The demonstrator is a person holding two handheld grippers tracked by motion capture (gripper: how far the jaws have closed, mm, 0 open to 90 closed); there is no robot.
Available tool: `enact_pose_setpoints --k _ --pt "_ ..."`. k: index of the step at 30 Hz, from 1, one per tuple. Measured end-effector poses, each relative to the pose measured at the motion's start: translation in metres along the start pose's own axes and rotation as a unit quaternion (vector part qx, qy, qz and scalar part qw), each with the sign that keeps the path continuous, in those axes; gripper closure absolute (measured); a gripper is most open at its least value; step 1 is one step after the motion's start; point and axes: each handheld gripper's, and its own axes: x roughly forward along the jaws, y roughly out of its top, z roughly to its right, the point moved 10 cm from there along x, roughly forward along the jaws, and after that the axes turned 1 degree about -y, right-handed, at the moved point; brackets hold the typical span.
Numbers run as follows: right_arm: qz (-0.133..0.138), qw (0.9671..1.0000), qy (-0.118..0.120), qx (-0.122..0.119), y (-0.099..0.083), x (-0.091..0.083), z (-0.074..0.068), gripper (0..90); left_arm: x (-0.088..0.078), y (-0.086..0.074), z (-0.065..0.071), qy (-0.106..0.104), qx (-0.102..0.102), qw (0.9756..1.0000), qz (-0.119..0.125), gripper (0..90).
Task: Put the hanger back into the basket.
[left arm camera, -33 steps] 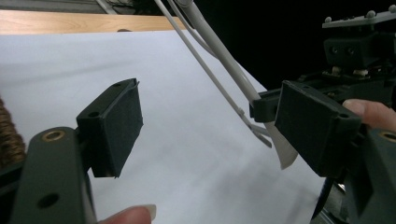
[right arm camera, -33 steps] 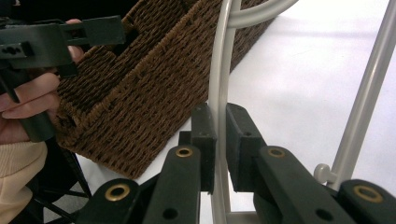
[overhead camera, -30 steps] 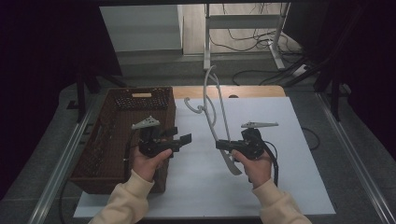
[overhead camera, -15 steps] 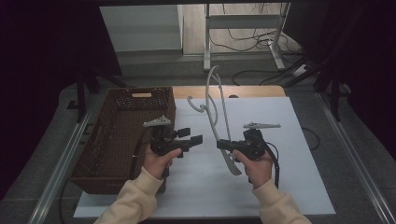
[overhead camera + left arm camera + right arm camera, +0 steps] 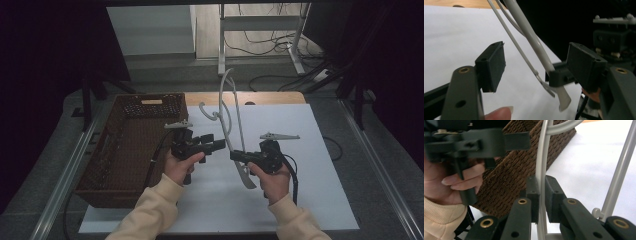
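The right tool is holding a pale grey plastic hanger, its jaws clamped shut on the hanger's thin bar, as the right gripper view shows with the pads pressing that bar from both sides. The hanger is standing up off the white tabletop, near the middle of the scene, its hook curling toward the far side and its lower tip hanging just below the right tool.

The left tool is coming in from the left, level with the hanger and just beside it. Its jaws are standing well apart and have just been closing; in the left gripper view the hanger's thick arm and thin bar are running between the two pads, but neither pad is pressing on them. So the left tool is gripping nothing at this point.

The step in hand looks like a second grasp on the hanger, perhaps to pass it across or steady it. A brown wicker basket is sitting at the left, beside the left hand, and seems the likely place for the hanger.

The next move calls for bringing the left jaws together squarely on the thick arm, not the thin bar, before the right tool is loosening.
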Motion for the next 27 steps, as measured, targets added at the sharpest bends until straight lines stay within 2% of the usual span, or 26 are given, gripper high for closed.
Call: enact_pose_setpoints --k 6,10,12,14,16,18,22,27 --pt "0.004 1.0000 0.007 -0.004 -0.001 0.000 -0.006 82.5 0.010 -0.001 -0.002 -0.007 -0.003 1.0000 -0.001 34.7" --pt "0.006 0.9999 0.010 -0.005 -0.001 0.001 -0.009 82.5 0.016 0.000 -0.002 -0.012 -0.014 0.9998 -0.004 38.6" --pt "0.007 0.9999 0.009 -0.006 -0.001 0.001 -0.010 82.5 0.019 0.000 -0.001 -0.018 -0.019 0.9996 -0.005 47.1" --pt "0.009 0.9999 0.010 -0.006 0.000 0.001 -0.011 82.4 0.020 0.000 0.000 -0.022 -0.022 0.9995 -0.007 50.6" --pt "0.010 0.9999 0.010 -0.010 -0.001 0.001 -0.011 82.4 0.022 0.000 0.002 -0.033 -0.032 0.9989 -0.006 59.6" --pt "0.007 0.9999 0.009 -0.007 -0.002 0.002 -0.011 82.1 0.022 0.001 0.002 -0.031 -0.036 0.9989 -0.007 66.1" --pt "0.007 0.9999 0.010 -0.006 -0.003 0.003 -0.009 81.2 0.021 0.000 0.001 -0.039 -0.050 0.9979 -0.011 70.4" --pt "0.008 0.9999 0.009 -0.012 -0.003 0.005 -0.009 80.6 0.022 0.002 0.002 -0.044 -0.052 0.9977 -0.007 73.3"
